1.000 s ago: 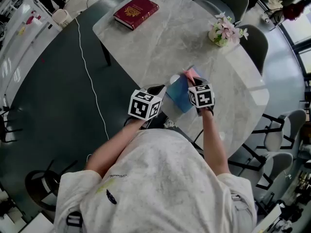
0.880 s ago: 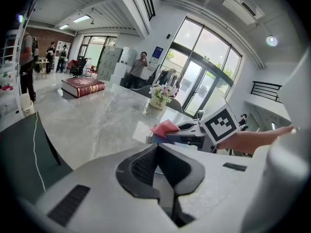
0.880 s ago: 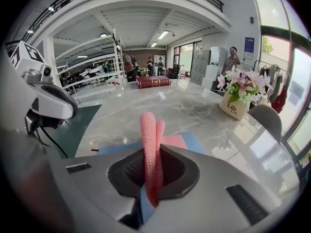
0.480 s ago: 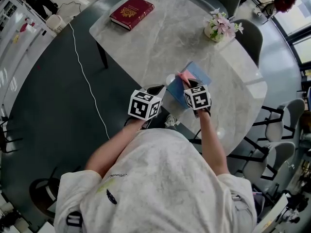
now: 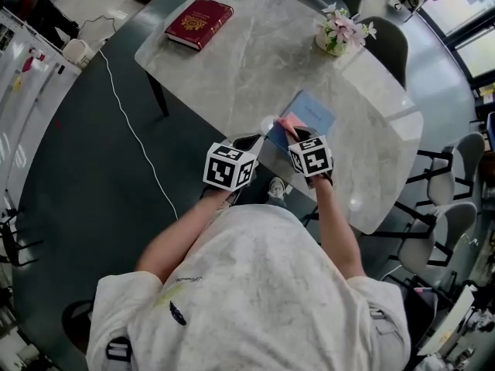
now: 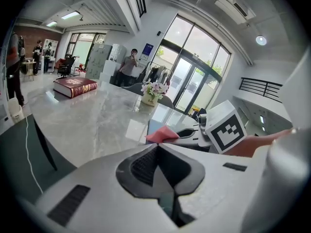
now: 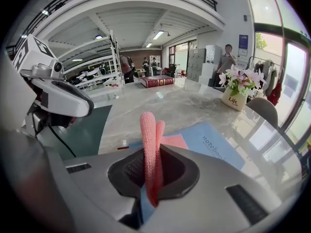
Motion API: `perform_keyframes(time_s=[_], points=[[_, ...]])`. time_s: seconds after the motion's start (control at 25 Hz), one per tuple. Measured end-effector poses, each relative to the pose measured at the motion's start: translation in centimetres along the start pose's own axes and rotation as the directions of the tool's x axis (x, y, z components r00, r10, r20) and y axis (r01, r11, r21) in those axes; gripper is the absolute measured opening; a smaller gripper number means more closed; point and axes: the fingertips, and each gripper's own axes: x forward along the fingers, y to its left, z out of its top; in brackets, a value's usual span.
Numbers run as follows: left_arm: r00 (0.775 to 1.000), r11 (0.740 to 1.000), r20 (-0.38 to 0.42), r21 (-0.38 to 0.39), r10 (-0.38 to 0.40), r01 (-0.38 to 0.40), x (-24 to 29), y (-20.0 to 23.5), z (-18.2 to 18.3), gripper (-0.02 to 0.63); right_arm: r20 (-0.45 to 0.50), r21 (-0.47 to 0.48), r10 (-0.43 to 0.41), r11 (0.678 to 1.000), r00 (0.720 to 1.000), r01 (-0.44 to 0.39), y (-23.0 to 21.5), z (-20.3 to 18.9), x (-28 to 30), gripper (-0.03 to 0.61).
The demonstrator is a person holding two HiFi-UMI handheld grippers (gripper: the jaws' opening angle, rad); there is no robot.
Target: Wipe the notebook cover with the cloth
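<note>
A light blue notebook (image 5: 308,114) lies near the front edge of the marble table (image 5: 247,60). My right gripper (image 5: 298,136) is shut on a folded pink cloth (image 5: 287,124), which rests at the notebook's near left corner. In the right gripper view the cloth (image 7: 149,140) stands up between the jaws (image 7: 151,154), with the notebook (image 7: 216,142) beyond it. My left gripper (image 5: 252,142) hovers just left of the notebook at the table edge, shut with nothing held (image 6: 156,149). The left gripper view shows the cloth (image 6: 163,134) beside the right gripper (image 6: 192,136).
A red book (image 5: 197,22) lies at the table's far left corner. A pot of flowers (image 5: 338,31) stands at the far right. Grey chairs (image 5: 404,49) ring the table's right side. A white cable (image 5: 131,130) runs across the dark floor on the left.
My right gripper has drawn the cloth back toward the notebook's near corner, so more of the blue cover shows. The left gripper has kept its place beside it.
</note>
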Motion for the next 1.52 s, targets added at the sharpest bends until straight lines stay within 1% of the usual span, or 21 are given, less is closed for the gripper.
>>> perform_keyframes(time_s=[0.4, 0.72, 0.92, 1.16, 1.4, 1.52], points=[[0.999, 0.999, -0.015, 0.009, -0.036, 0.036, -0.8, 0.5, -0.7, 0.006, -0.006, 0.017, -0.001, 1.000, 1.000, 0.001, 2.8, -0.4, -0.3, 0.015], [0.998, 0.998, -0.014, -0.007, -0.061, 0.061, -0.2, 0.4, -0.6, 0.008, -0.030, -0.008, 0.031, 0.999, 0.999, -0.031, 5.1, -1.3, -0.4, 0.015], [0.998, 0.998, -0.013, -0.009, -0.069, 0.069, 0.6, -0.1, -0.3, 0.007, -0.034, -0.018, 0.041, 0.999, 0.999, -0.041, 5.3, -1.6, -0.8, 0.015], [0.998, 0.998, -0.007, -0.018, -0.067, 0.067, 1.6, -0.6, 0.2, 0.006, 0.006, -0.041, 0.033, 0.999, 0.999, -0.033, 3.8, -0.2, -2.2, 0.015], [0.999, 0.998, 0.006, -0.038, -0.048, 0.049, 2.7, -0.8, 0.7, 0.007, 0.066, -0.067, -0.012, 0.998, 0.998, 0.016, -0.5, 2.6, -4.4, 0.015], [0.999, 0.998, 0.017, -0.046, -0.038, 0.039, 3.3, -1.0, 1.1, 0.008, 0.081, -0.091, -0.033, 0.995, 0.996, 0.040, -2.9, 3.7, -5.1, 0.015]])
